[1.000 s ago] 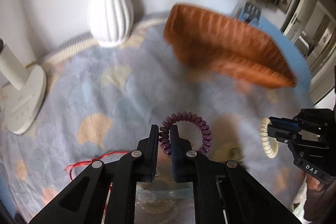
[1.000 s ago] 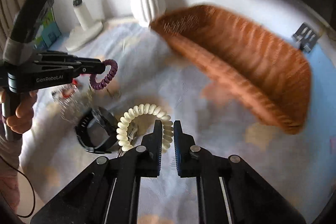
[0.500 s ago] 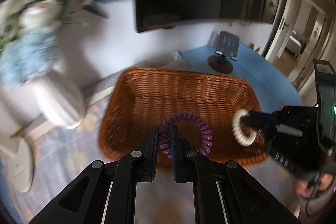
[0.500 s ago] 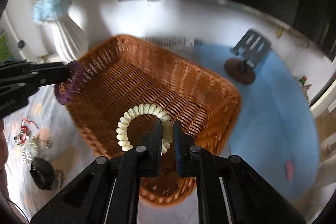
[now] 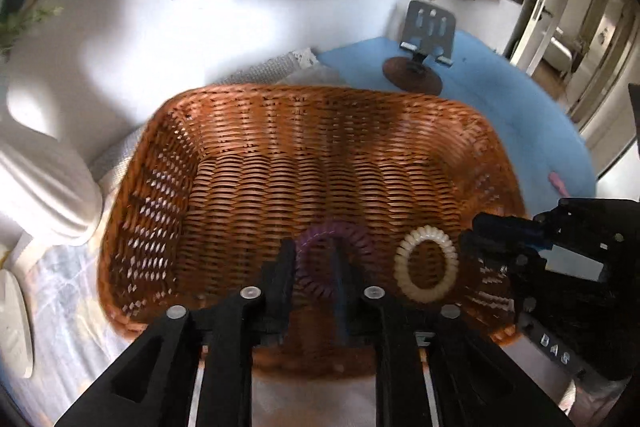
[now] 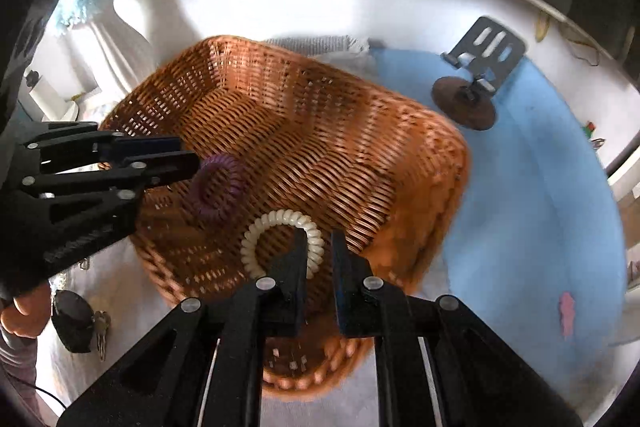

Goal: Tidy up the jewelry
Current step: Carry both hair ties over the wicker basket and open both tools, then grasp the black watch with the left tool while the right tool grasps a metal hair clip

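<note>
A brown wicker basket [image 5: 312, 147] fills both views; in the right wrist view it [image 6: 320, 131] lies ahead. My left gripper [image 5: 316, 263] hangs over the basket's near side with its jaws parted, and the purple spiral hair tie [image 5: 340, 231] sits loose between them, blurred. The tie also shows in the right wrist view [image 6: 236, 171]. My right gripper [image 6: 319, 247] is over the basket too, jaws parted, with the cream spiral hair tie [image 6: 256, 231] against its left finger. From the left view that tie [image 5: 404, 267] hangs off the right gripper's tip [image 5: 472, 243].
A white ribbed vase [image 5: 44, 187] with flowers stands left of the basket. A metal phone stand [image 6: 476, 83] sits on the blue cloth [image 6: 540, 187] behind. A dark watch [image 6: 72, 319] and keys lie on the patterned cloth at the lower left.
Both grippers have come lower over the basket. Their jaws have parted from shut, and the purple and cream hair ties are coming loose.
</note>
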Demonstrator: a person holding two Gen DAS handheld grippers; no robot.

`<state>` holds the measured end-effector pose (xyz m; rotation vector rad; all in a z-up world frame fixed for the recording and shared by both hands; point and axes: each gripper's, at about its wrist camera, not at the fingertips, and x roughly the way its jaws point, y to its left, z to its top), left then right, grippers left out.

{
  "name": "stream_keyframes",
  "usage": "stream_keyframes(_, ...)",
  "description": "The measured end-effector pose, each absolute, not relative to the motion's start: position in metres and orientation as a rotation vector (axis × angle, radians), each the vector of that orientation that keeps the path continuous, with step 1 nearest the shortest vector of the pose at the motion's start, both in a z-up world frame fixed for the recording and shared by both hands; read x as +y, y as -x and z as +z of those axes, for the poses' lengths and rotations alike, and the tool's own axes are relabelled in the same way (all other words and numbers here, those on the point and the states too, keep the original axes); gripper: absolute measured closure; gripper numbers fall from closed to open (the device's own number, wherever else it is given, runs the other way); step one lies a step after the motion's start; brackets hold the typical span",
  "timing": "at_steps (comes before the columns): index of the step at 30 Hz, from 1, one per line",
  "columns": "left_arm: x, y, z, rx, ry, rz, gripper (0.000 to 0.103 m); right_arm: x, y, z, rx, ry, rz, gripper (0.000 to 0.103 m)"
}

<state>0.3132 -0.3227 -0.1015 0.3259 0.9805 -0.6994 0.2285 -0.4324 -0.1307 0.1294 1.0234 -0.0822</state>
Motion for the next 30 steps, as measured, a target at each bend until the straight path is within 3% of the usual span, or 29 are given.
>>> stream_keyframes(4, -0.292, -0.296, -0.071, 0.931, -0.276, -0.686, 0.068, -0.426, -0.2, -0.1, 0.956, -0.153, -0.072, 0.087)
stream_keyframes(9, -0.226, -0.258, -0.032, 0.853, -0.202, -0.654, 0.061, -0.399, -0.161, -0.068, 0.888, -0.16, -0.018, 0.07)
stream_keyframes(14, -0.149, -0.217, -0.019, 0.813, -0.115, -0.609, 0.053, -0.362, -0.128, -0.059, 0.859, -0.193, 0.07, 0.07)
stream_keyframes(22, -0.061, -0.175, -0.051, 0.819, -0.023, -0.568, 0.053, -0.303, -0.102, -0.08, 0.876, -0.224, 0.172, 0.07)
stream_keyframes(30, -0.074, -0.172, -0.099, 0.89, -0.073, -0.658, 0.053, -0.278, -0.113, -0.127, 0.953, -0.208, 0.196, 0.07)
